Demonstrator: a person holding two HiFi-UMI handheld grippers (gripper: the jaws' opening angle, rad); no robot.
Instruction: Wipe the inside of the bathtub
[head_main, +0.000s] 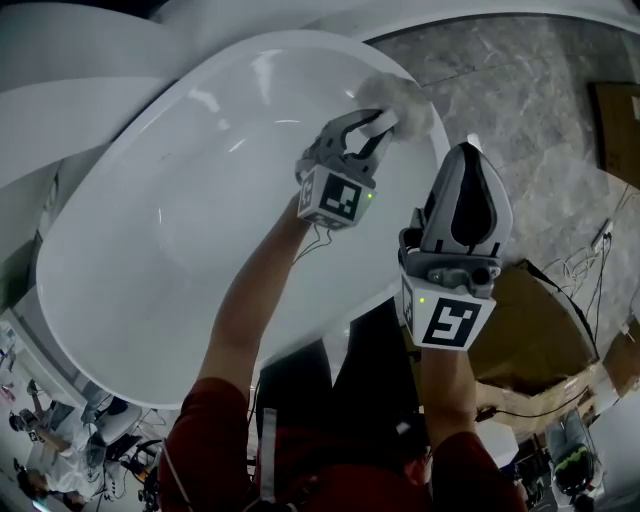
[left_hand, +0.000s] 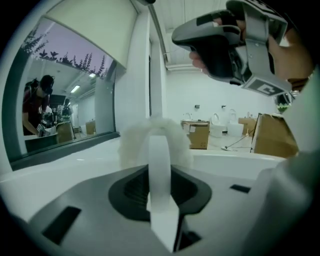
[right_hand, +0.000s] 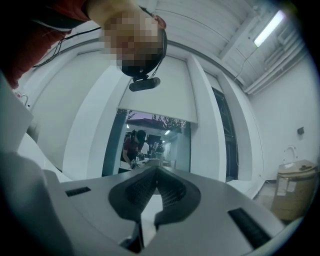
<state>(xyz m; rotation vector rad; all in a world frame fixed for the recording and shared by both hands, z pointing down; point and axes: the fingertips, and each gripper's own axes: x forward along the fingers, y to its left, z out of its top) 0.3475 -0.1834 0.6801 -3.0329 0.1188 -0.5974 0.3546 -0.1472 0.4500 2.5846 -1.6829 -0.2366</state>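
A big white bathtub (head_main: 150, 230) fills the left side of the head view. Its inside is smooth and shiny. An arm in a red sleeve (head_main: 215, 430) reaches over the tub from below.

At the end of that arm is the left gripper (head_main: 372, 125). It points at the far right end of the tub. Its jaws are squeezed on the white strap (left_hand: 160, 165) of a fluffy white pad (head_main: 405, 100). In the left gripper view, the strap stands up between the two jaws and the fluffy pad sits just behind it. The pad is up by the rim of the tub, on the inner side. I cannot tell if it is pressing on the wall.

A little more to the right is the right gripper (head_main: 468, 152). It is held up above the right edge of the tub, near the left gripper but not touching it. It points up. Its jaws are pressed together and there is nothing between them. In the right gripper view, only a tall white wall and a window (right_hand: 150, 142) show past the jaws.

To the right of the tub is a brown cardboard box (head_main: 540, 330). It sits on a grey stone floor (head_main: 520, 90).
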